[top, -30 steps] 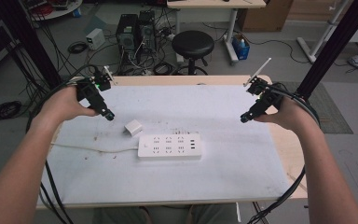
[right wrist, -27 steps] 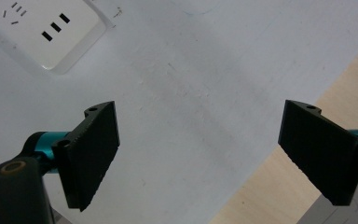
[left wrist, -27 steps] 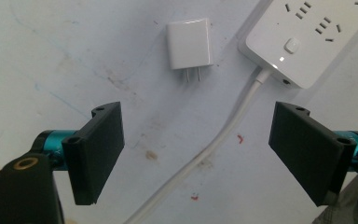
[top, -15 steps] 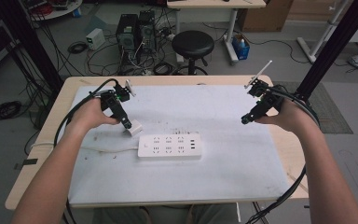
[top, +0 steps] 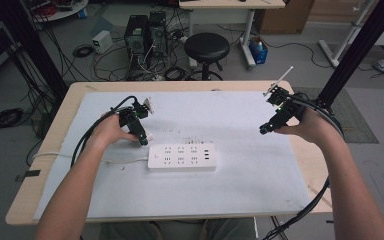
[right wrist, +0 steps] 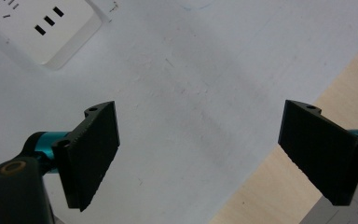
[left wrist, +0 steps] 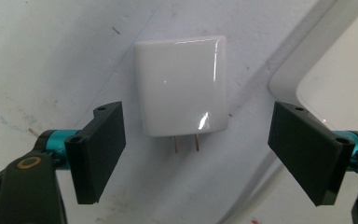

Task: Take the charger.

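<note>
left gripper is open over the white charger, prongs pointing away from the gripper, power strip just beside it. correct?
One thing is off: the prongs point toward the gripper, not away. In the left gripper view the white charger lies flat between the open fingers of the left gripper, with its two metal prongs facing the camera end. The power strip is indeed just beside it.

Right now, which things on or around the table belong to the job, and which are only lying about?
Job: white plug adapter, between the open left gripper; white power strip.
Lying about: black stool; computer towers; floor cables.
</note>
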`<state>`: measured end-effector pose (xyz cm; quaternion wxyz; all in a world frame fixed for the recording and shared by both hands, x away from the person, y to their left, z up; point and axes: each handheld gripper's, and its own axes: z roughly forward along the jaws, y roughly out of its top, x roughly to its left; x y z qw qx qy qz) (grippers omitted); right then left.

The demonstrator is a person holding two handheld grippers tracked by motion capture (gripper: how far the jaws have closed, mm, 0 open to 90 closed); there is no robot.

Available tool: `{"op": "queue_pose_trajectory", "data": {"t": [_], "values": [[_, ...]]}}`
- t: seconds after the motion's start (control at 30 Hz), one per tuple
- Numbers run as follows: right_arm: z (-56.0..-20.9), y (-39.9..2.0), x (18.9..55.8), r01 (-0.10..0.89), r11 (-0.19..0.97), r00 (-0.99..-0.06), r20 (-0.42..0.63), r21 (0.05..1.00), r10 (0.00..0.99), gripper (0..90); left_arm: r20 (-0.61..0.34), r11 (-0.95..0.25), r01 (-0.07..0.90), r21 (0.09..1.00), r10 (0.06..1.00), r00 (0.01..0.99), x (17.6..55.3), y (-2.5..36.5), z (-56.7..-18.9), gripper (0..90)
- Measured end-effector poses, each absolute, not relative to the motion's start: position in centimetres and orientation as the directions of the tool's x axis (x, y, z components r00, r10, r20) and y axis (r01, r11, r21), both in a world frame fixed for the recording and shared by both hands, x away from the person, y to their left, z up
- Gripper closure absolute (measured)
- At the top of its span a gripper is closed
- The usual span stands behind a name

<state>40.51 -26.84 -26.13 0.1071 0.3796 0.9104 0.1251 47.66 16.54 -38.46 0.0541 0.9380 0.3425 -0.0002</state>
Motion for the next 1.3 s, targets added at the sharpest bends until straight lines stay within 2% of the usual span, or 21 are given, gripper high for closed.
{"op": "queue_pose_trajectory", "data": {"t": [0.27,0.53,0.67,0.87,1.0,1.2,1.3], "values": [[-26.4,-27.0,40.5,0.665,0.68,-0.689,-0.097,0.309,0.718,11.9,-0.022,-0.747,0.656,0.114,0.658,0.753,48.0,16.1,-39.4,25.6],[-26.7,-27.4,40.5,0.671,0.672,-0.683,-0.092,0.313,0.724,11.9,-0.011,-0.748,0.659,0.084,0.66,0.751,48.3,15.7,-40.3,30.6],[-26.8,-27.6,40.5,0.671,0.671,-0.682,-0.092,0.315,0.725,11.9,-0.003,-0.746,0.661,0.081,0.663,0.749,48.5,15.6,-40.6,41.1],[-27.0,-27.8,40.5,0.668,0.674,-0.685,-0.092,0.315,0.722,11.9,0.027,-0.76,0.645,0.077,0.648,0.761,48.3,15.4,-40.4,42.3],[-27.0,-27.6,40.5,0.67,0.672,-0.684,-0.09,0.315,0.724,11.9,0.028,-0.762,0.638,0.113,0.644,0.764,47.7,15.5,-38.3,42.4],[-26.9,-26.9,40.8,0.709,0.641,-0.657,-0.055,0.295,0.752,12.0,0.026,-0.764,0.623,0.169,0.635,0.772,46.5,15.8,-32.8,42.5],[-26.6,-26.5,40.6,0.721,0.628,-0.637,-0.075,0.293,0.767,13.5,0.02,-0.761,0.62,0.19,0.635,0.773,46.0,16.0,-30.3,42.5]]}}
